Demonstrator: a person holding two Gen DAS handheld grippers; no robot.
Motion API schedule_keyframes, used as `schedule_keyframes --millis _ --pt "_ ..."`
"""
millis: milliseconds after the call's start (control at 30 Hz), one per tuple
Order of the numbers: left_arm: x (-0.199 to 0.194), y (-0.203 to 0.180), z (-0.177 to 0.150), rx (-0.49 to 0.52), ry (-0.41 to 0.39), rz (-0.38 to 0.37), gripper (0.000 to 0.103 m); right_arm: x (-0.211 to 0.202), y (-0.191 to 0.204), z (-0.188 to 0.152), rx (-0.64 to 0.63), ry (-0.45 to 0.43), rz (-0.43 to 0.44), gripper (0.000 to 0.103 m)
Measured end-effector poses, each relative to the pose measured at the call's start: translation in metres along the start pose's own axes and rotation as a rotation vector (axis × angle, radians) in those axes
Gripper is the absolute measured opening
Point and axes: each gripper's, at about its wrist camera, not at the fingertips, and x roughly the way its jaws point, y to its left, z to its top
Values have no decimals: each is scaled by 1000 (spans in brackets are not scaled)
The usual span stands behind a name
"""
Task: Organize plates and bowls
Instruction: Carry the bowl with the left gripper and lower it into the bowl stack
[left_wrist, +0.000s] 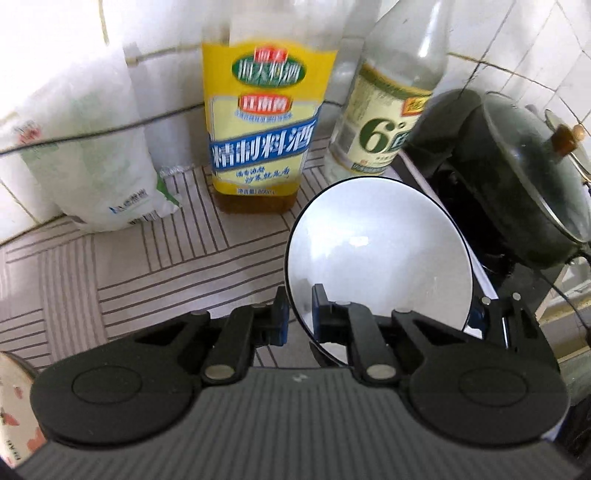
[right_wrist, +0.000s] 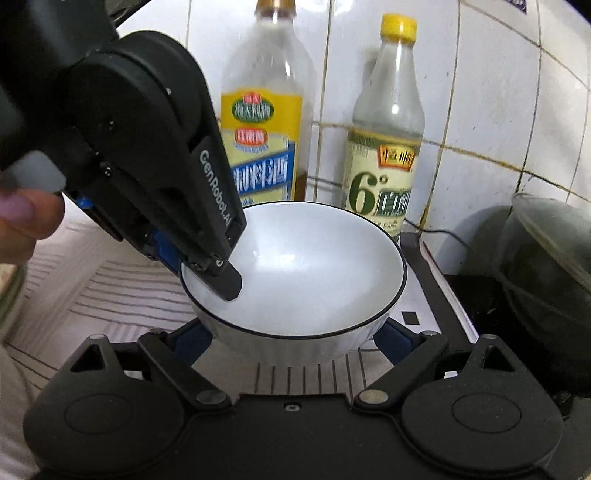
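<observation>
Left gripper (left_wrist: 299, 317) fills the bottom of its own view, fingers (left_wrist: 319, 310) closed on the near-left rim of the white bowl (left_wrist: 380, 254), one pad outside the wall, one inside. Right wrist view confirms: the left gripper (right_wrist: 218, 273) comes in from upper left, one dark finger (right_wrist: 229, 282) lying against the inner wall of the bowl (right_wrist: 306, 273).

Bowl: white, thin dark rim line, round, so no long axis to speak of. Mouth faces up, tipped slightly; rim reads as a broad oval in the right view. It hangs just over the striped desk (left_wrist: 155, 258), in front of the two bottles, near the edge of a white-topped appliance (right_wrist: 428, 295) to its right.

Right gripper (right_wrist: 291, 343): fingers spread wide, blue pads (right_wrist: 393, 339) either side of the bowl's base; whether they touch the wall cannot be told.

Behind: yellow-labelled bottle (right_wrist: 264, 122) left, yellow-capped clear bottle (right_wrist: 386, 147) right, both upright against the tiled wall (right_wrist: 480, 110). White bag (left_wrist: 92, 155) at far left. Dark lidded pot (left_wrist: 517, 177) at right. A fingertip (right_wrist: 22, 218) shows at the left edge of the right view.
</observation>
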Motion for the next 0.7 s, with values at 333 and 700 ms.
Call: schedule_keyframes --millis 333,700 --pt "-78 0 -29 20 -64 -33 12 -70 16 10 -22 -116 31 96" --pt "-146 7 -81 68 -90 23 14 -129 55 14 -83 -114 98 96"
